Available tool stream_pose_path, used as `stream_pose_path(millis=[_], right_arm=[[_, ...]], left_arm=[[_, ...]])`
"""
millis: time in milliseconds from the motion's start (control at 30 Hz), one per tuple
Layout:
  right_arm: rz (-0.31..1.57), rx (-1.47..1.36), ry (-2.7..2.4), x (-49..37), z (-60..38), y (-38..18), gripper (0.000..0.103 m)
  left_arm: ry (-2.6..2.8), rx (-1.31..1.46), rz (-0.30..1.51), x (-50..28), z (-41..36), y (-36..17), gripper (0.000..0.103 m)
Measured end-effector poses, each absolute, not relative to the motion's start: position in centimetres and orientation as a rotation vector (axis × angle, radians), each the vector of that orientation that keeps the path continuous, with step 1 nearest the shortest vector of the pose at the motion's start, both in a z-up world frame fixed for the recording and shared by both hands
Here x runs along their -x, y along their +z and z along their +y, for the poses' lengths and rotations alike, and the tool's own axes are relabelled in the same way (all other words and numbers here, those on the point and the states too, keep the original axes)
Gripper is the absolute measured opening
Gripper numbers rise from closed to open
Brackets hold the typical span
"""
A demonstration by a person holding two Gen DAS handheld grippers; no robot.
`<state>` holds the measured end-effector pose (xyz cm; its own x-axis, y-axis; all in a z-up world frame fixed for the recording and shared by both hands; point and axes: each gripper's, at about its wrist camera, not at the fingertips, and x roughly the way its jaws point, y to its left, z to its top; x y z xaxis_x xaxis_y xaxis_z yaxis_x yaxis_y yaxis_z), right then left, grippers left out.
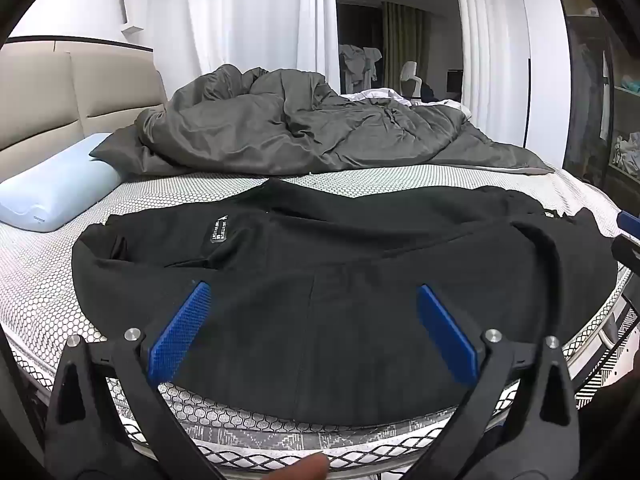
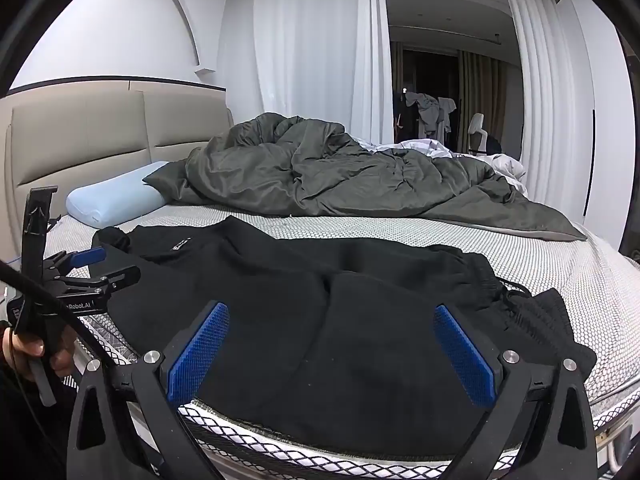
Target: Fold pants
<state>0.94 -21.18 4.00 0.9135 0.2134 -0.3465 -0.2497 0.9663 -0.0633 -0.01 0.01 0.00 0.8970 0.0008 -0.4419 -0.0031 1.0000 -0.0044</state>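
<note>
Black pants (image 1: 360,264) lie spread sideways along the near edge of the mattress (image 1: 40,280), with a small label (image 1: 222,234) toward the left. In the right wrist view the pants (image 2: 320,272) show a gathered waistband with a drawstring (image 2: 508,284) at the right. My left gripper (image 1: 313,287) hovers open over the pants' near part, with nothing between its blue pads (image 1: 180,332). My right gripper (image 2: 330,307) is likewise open above the pants near the waistband end. The left gripper (image 2: 108,266) also shows at the left of the right wrist view, open, beside the pants' left end.
A crumpled grey duvet (image 1: 304,128) fills the far half of the bed. A light blue pillow (image 1: 52,188) lies at the left by the beige headboard (image 1: 60,92). White curtains (image 2: 312,40) hang behind. A hand (image 2: 20,348) holds the left gripper's handle.
</note>
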Motion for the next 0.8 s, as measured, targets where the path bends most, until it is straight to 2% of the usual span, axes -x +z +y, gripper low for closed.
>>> stream_pose_path(millis=[800], right_arm=[[0.343,0.106,0.236,-0.91,-21.28,3.96,0.103]], left_arm=[[0.003,0.014,0.450,0.00,-0.05,-0.05,0.102]])
